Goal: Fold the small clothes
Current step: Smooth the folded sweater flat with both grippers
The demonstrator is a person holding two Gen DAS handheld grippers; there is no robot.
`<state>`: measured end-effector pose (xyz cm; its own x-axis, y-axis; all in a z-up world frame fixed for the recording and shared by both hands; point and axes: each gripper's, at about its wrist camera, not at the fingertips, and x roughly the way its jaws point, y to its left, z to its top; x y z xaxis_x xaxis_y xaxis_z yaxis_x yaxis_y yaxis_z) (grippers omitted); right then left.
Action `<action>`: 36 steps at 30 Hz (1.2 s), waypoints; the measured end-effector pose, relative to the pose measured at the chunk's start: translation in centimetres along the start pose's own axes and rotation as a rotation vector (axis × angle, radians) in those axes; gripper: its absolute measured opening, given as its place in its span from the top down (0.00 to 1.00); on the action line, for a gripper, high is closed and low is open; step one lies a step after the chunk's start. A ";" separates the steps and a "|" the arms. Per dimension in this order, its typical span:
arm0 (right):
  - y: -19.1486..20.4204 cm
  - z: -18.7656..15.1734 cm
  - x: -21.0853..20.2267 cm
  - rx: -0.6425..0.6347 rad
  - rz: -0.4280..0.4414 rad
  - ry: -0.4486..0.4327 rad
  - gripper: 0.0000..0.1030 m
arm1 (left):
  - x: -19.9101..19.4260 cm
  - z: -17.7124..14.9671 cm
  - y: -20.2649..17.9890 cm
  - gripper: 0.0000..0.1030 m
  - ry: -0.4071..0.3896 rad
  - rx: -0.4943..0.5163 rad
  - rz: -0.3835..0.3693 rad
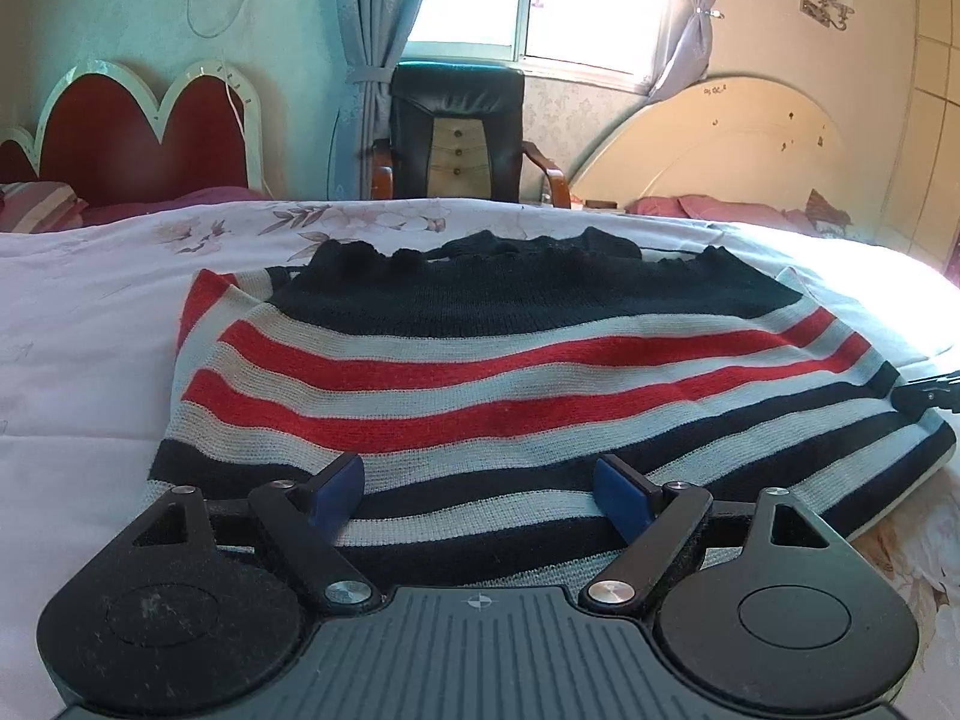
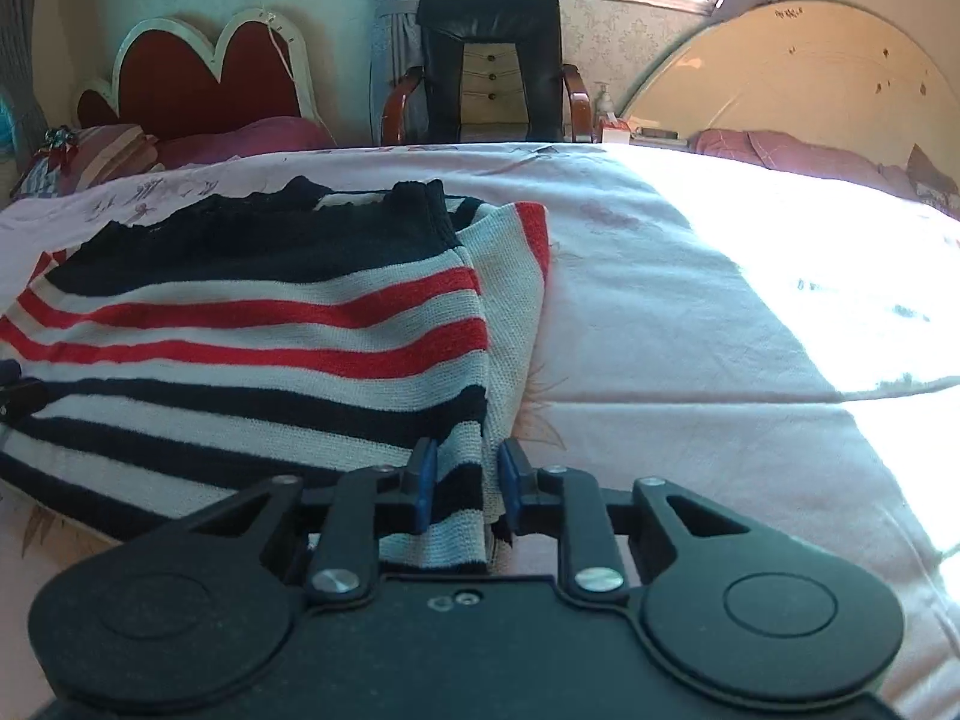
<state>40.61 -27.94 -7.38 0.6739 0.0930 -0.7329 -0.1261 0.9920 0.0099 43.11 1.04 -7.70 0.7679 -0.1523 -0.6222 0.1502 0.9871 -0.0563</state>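
A small knitted sweater (image 1: 480,360) with black, red and pale grey stripes lies partly folded on the bed, black collar end far from me. My left gripper (image 1: 480,495) is open, its blue pads wide apart over the sweater's near hem. In the right wrist view the sweater (image 2: 258,330) fills the left half. My right gripper (image 2: 465,480) is nearly shut, its blue pads on either side of the sweater's near right edge fold. The right gripper's tip shows at the right edge of the left wrist view (image 1: 936,390).
The bed has a pale floral quilt (image 2: 720,360), sunlit on the right. A black armchair (image 1: 456,132) stands beyond the bed under a window. A red heart-shaped headboard (image 1: 144,132) is at the left, a cream headboard (image 1: 720,144) and pink pillows at the right.
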 end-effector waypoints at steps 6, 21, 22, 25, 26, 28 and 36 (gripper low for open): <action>-0.9 -1.1 -1.4 0.017 -0.018 0.036 0.95 | -0.2 -0.3 1.7 0.19 0.012 -0.013 0.048; 11.1 -1.5 -2.0 -0.184 0.119 -0.051 0.78 | -2.0 -1.1 -7.2 0.19 -0.011 0.017 -0.013; 12.2 -1.9 -1.7 -0.208 0.107 -0.043 0.78 | -1.9 -1.4 -7.6 0.19 0.007 0.038 0.014; 12.8 -3.2 -1.6 -0.248 0.051 -0.024 0.77 | -2.5 -2.2 -6.6 0.19 0.013 0.048 0.052; 12.5 -3.4 -1.7 -0.256 0.037 -0.023 0.77 | -2.9 -2.5 -5.7 0.19 0.017 0.043 0.073; 11.4 -3.8 -2.3 -0.252 0.006 -0.012 0.77 | -3.4 -3.1 -3.5 0.19 0.022 0.018 0.097; 7.5 -5.6 -3.2 -0.196 -0.057 0.031 0.78 | -3.9 -3.8 -0.1 0.19 0.034 -0.036 0.100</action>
<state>33.47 -21.29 -8.78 0.6619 0.0317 -0.7489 -0.2296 0.9597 -0.1623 37.70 1.76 -8.23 0.7562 -0.0515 -0.6523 0.0510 0.9985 -0.0196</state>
